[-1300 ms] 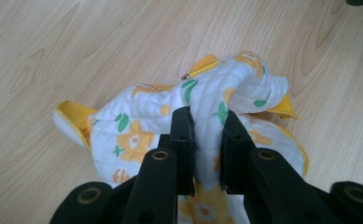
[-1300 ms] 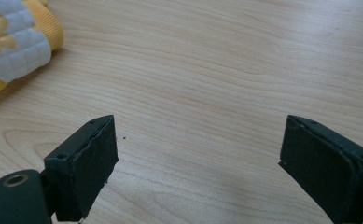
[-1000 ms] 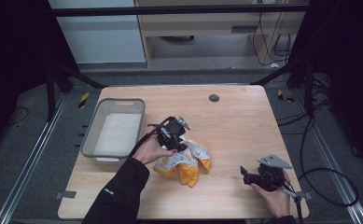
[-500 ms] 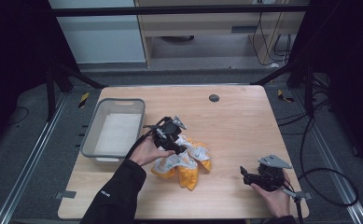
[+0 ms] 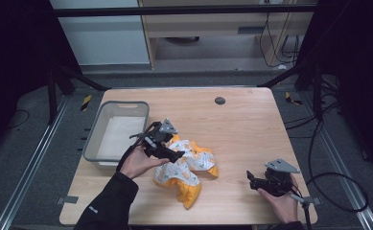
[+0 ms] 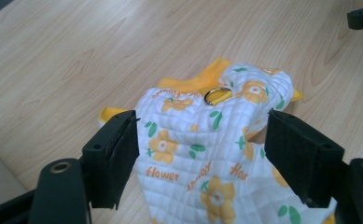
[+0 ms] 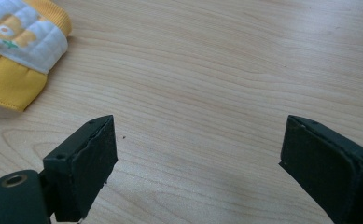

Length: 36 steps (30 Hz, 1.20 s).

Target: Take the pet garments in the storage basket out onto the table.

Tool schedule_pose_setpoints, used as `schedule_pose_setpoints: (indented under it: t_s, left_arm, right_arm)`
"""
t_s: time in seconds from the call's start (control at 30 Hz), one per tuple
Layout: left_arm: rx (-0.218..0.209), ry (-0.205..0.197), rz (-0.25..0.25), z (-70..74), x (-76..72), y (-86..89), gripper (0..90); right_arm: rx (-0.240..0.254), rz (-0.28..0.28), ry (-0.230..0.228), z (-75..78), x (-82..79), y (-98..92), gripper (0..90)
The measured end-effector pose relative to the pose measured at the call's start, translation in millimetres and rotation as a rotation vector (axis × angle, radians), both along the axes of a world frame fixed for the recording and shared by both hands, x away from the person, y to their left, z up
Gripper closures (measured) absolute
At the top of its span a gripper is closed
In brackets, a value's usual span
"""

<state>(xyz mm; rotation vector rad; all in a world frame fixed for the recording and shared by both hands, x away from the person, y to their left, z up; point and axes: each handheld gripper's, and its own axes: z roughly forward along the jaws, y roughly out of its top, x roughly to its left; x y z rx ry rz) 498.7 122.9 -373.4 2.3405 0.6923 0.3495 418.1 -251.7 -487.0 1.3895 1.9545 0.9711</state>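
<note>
The garment (image 5: pixel 186 170), a quilted white and yellow piece printed with flowers, lies crumpled on the desk (image 5: pixel 241 124), and we place everything else by it. In the left gripper view we see a small metal ring (image 6: pixel 217 95) on its top fold. The left hand-held gripper (image 5: pixel 167 152) sits over the garment's left edge, its 2 jaws spread wide to either side of the fabric without pinching it. A grey bin (image 5: pixel 118 134) stands just left of the garment. The right hand-held gripper (image 5: pixel 251 179) rests well to the garment's right, jaws parted over bare wood.
</note>
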Motion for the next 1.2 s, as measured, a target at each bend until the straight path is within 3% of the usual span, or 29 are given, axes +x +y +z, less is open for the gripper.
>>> schedule_pose_setpoints:
  t_s: [0.5, 0.77, 0.97, 1.1, 1.2]
  left_arm:
    - [-0.185, -0.097, 0.145, -11.2, -39.0, 54.1, 25.1]
    - [-0.283, -0.135, 0.217, -30.1, -63.2, 81.3, 30.4]
    - [-0.327, -0.142, 0.278, -47.8, -77.9, 103.0, 33.5]
    - [-0.331, -0.146, 0.311, -60.2, -89.8, 115.8, 33.6]
    - [-0.304, -0.127, 0.322, -72.3, -98.6, 123.2, 33.2]
  right_arm:
    - [-0.005, -0.004, 0.0, -0.6, -0.6, 0.1, 10.5]
    - [-0.006, -0.004, -0.003, -1.5, -0.9, -0.3, 10.2]
    - [-0.01, -0.003, -0.001, -2.2, -1.9, 0.3, 9.8]
    - [-0.013, -0.005, -0.006, -2.3, -2.6, 0.1, 9.6]
    - [-0.013, -0.002, -0.006, -2.2, -3.7, 0.6, 9.5]
